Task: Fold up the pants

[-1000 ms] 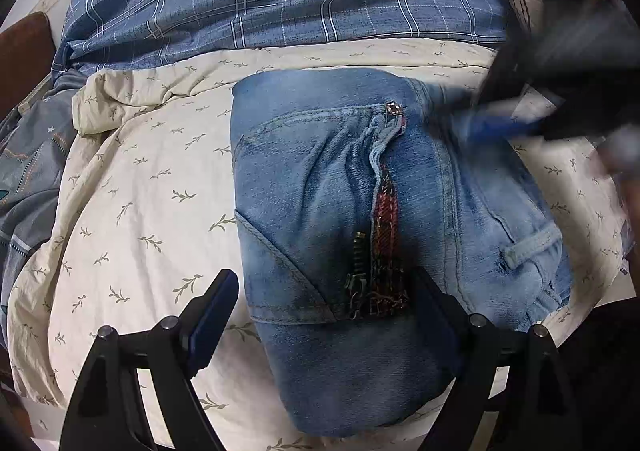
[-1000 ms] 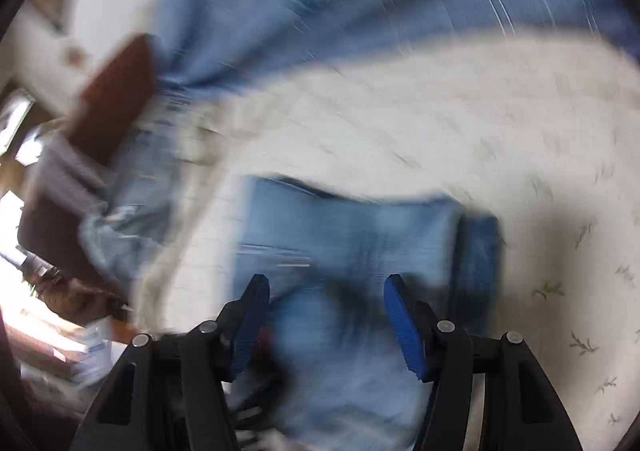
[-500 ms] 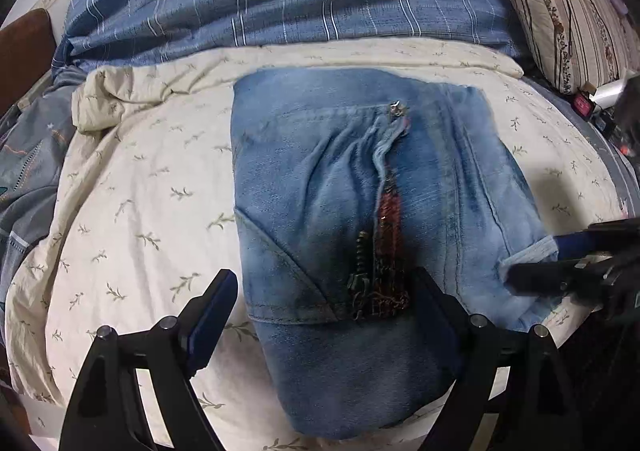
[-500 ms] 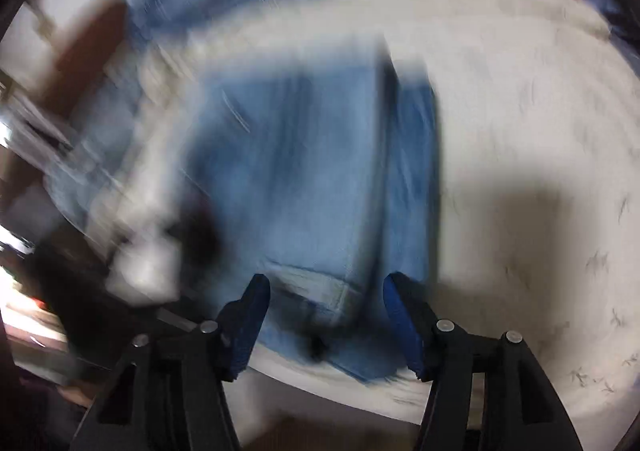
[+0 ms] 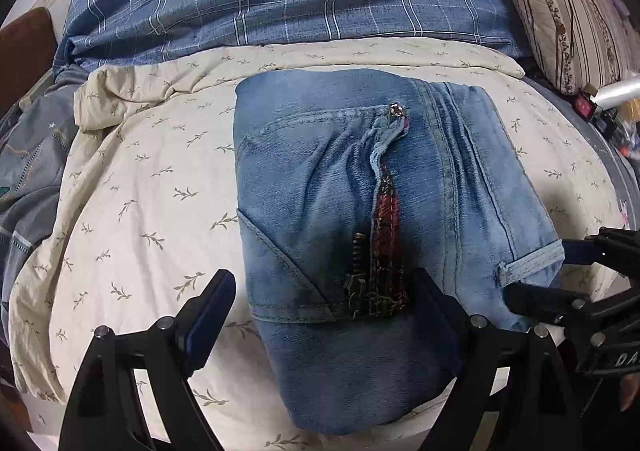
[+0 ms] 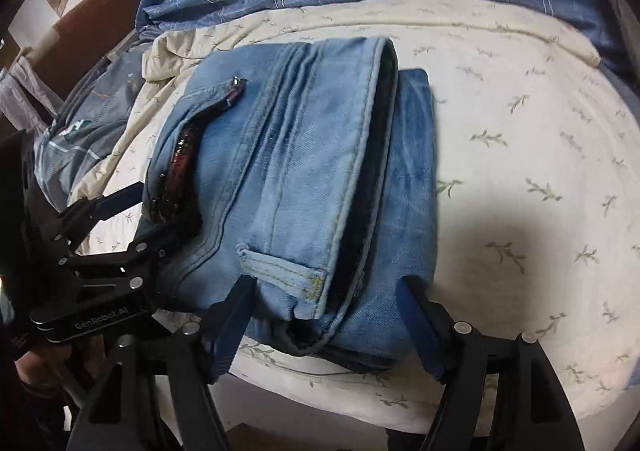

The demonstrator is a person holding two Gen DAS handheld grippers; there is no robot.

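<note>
We see the folded jeans (image 5: pixel 352 219) lying mid-frame on the cream quilt (image 5: pixel 132 211). Our left gripper (image 5: pixel 324 315) stands spread wide at the bottom of its view, straddling the jeans' near edge without pinching. Our right gripper (image 6: pixel 324 327) is opening, the waistband corner between its fingers.

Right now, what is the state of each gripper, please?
Left gripper: open, astride the jeans, holding nothing.
Right gripper: jaws opening, jeans edge between them, not gripped.
</note>
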